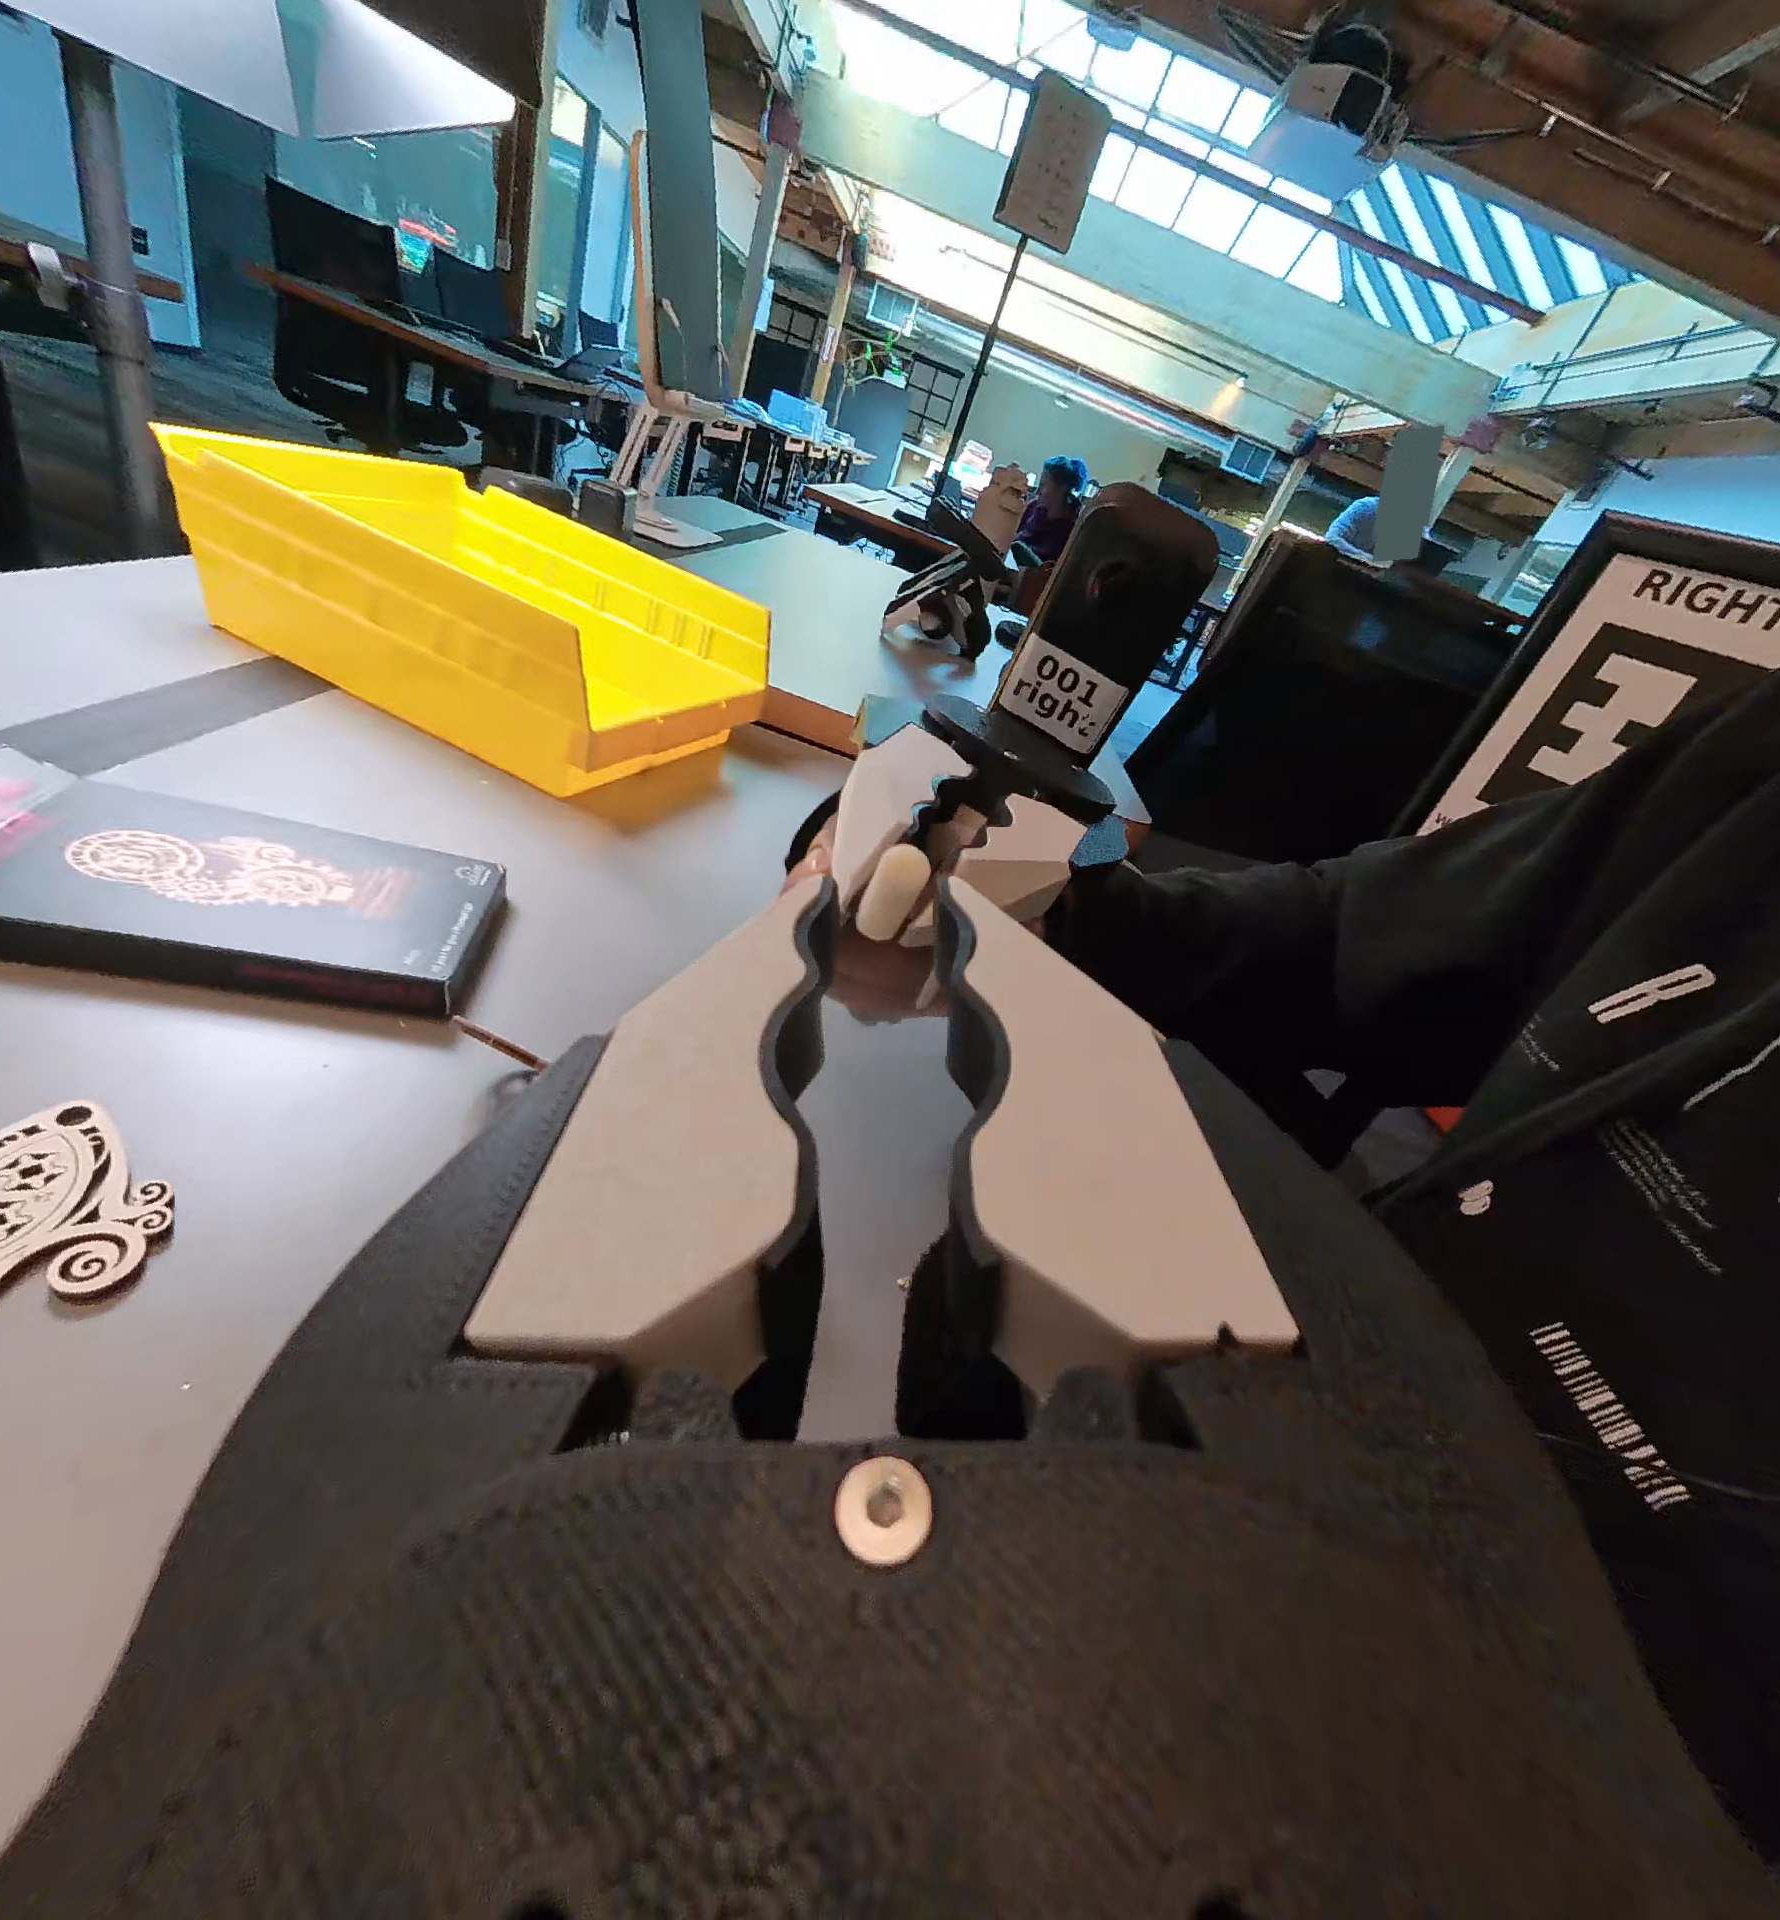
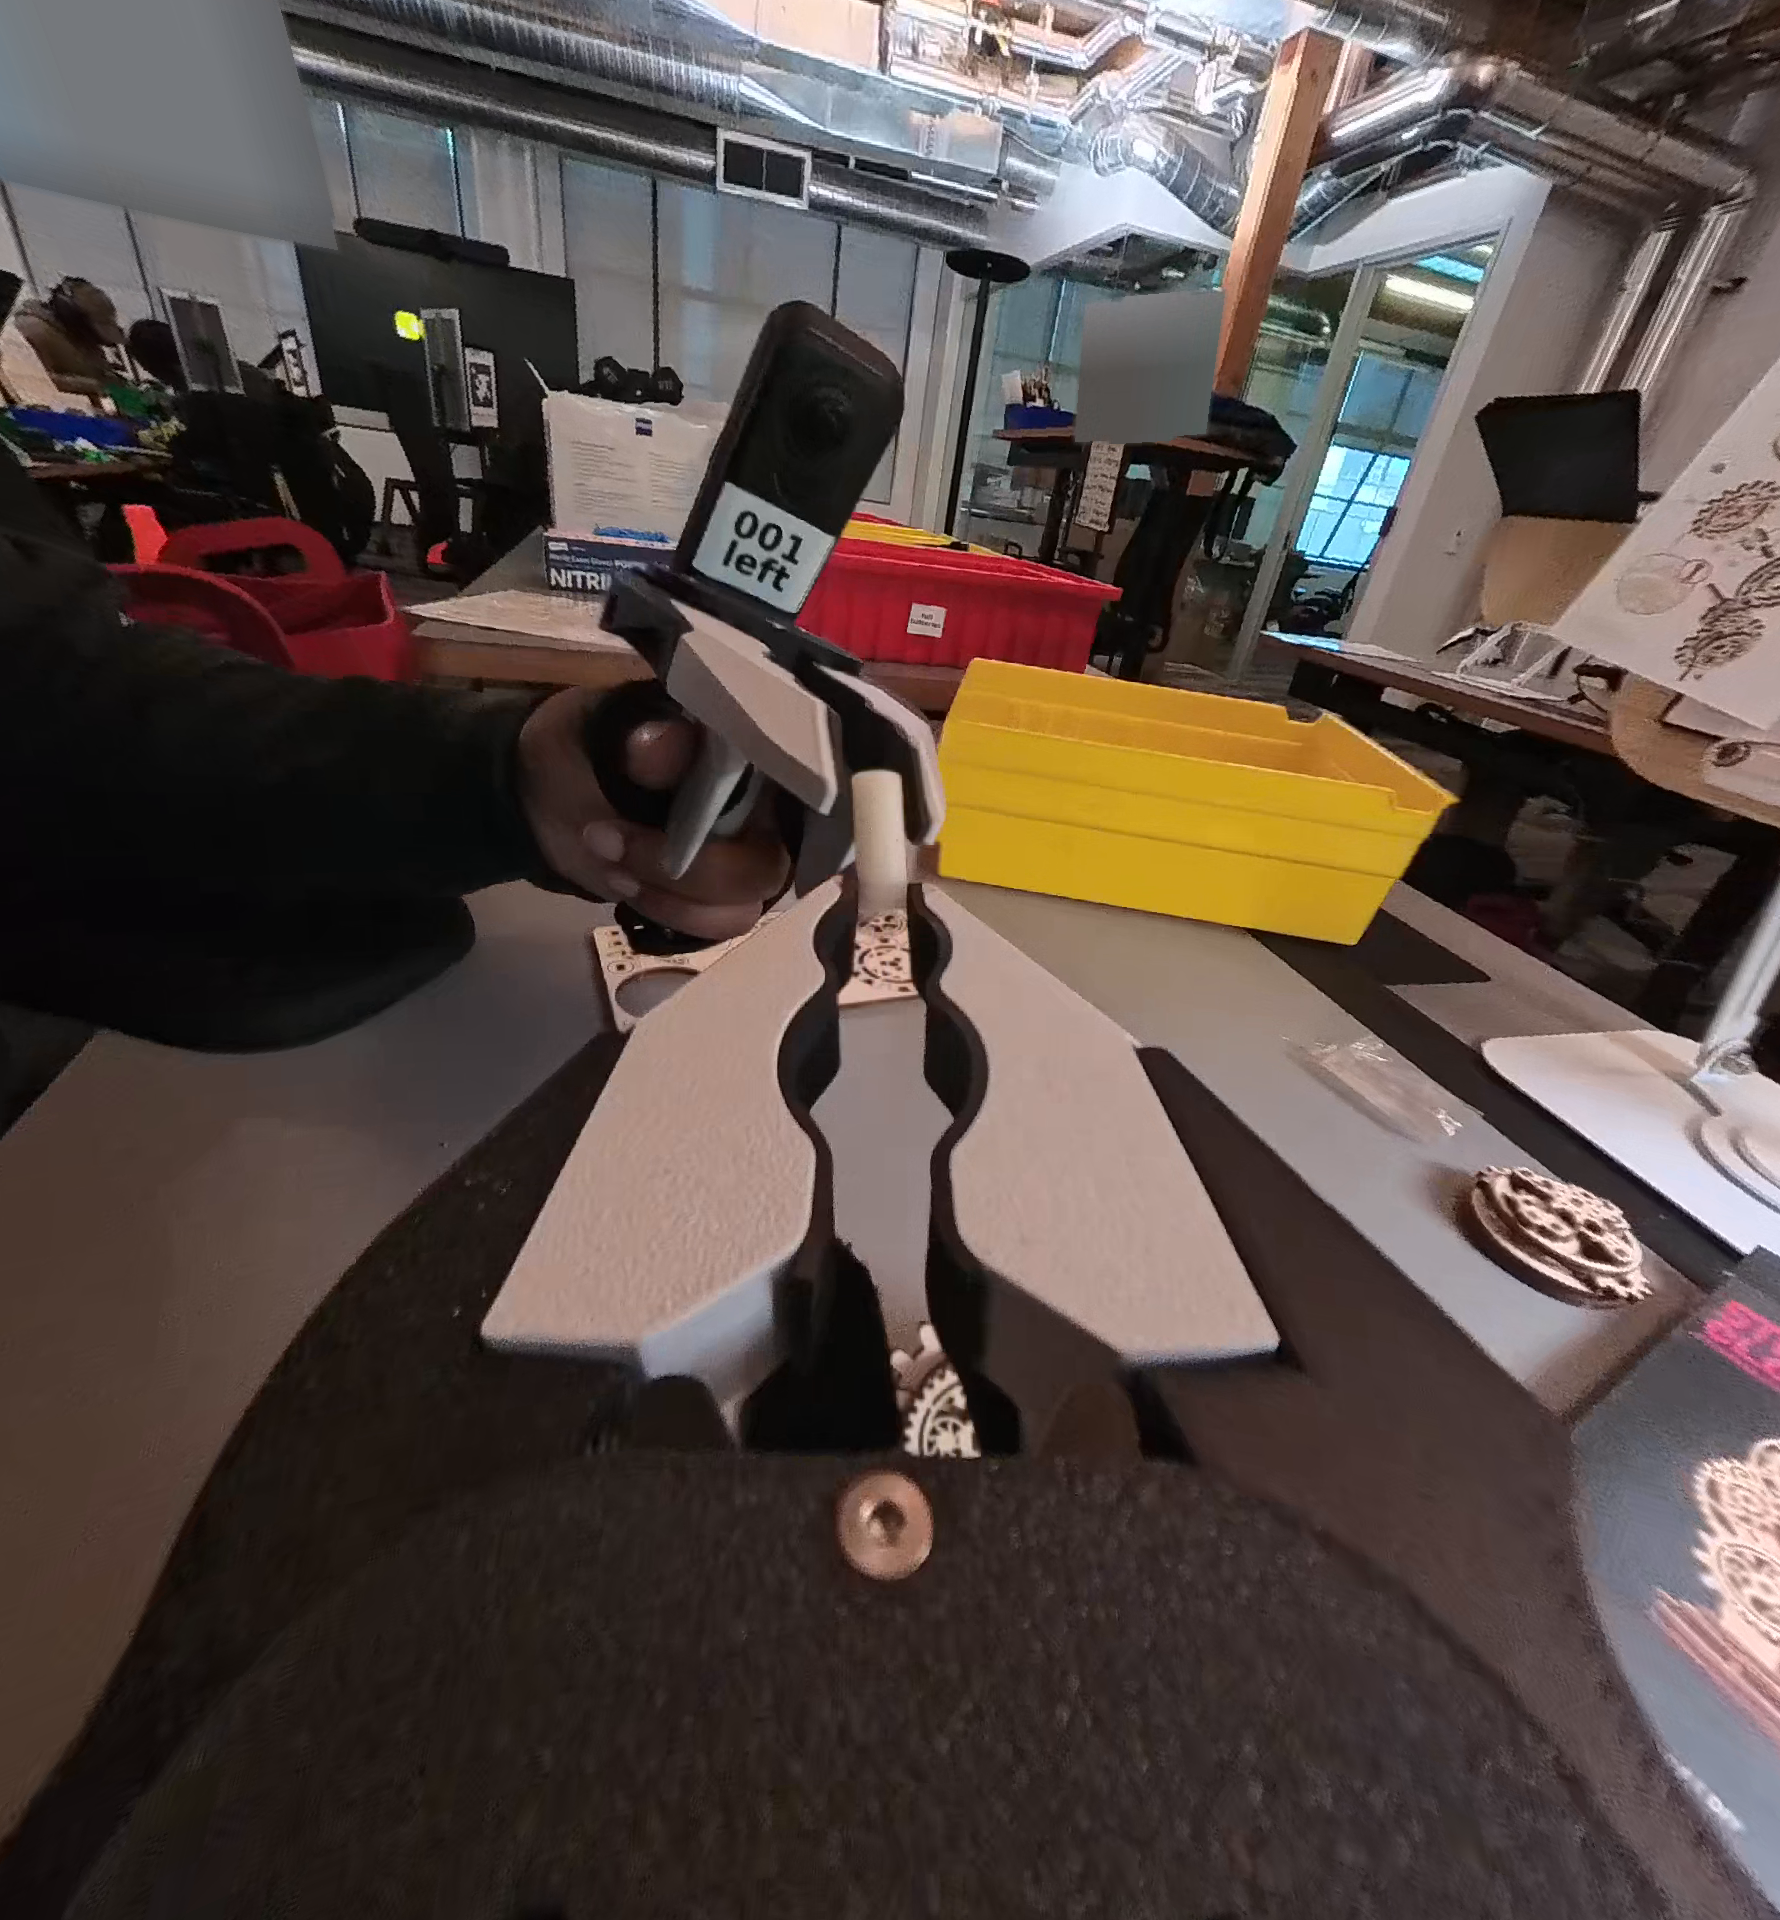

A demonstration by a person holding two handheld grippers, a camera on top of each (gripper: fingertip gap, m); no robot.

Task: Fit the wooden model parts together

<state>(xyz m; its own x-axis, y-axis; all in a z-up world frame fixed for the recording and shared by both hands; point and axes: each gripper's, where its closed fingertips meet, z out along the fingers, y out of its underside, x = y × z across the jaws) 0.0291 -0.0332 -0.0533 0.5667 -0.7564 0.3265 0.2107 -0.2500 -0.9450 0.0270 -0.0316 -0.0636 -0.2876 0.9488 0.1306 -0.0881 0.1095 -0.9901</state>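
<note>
Two tongs are in view, the left tongs [image 1: 881,914] and the right tongs [image 2: 881,909]. One pale cylindrical peg [image 2: 878,831] sits between them. One yellow bin [image 1: 470,613] stands on the desk [image 1: 273,1122]. One dark kit box [image 1: 231,894] with a gear picture lies flat. There are three loose wooden pieces: one ornate scrollwork cutout [image 1: 24,1226], one small gear assembly [image 2: 1556,1247], and one perforated wooden sheet [image 2: 657,961]. One clear plastic bag [image 2: 1374,1086] lies nearby. One red bin [image 2: 953,613] stands on another desk behind.
</note>
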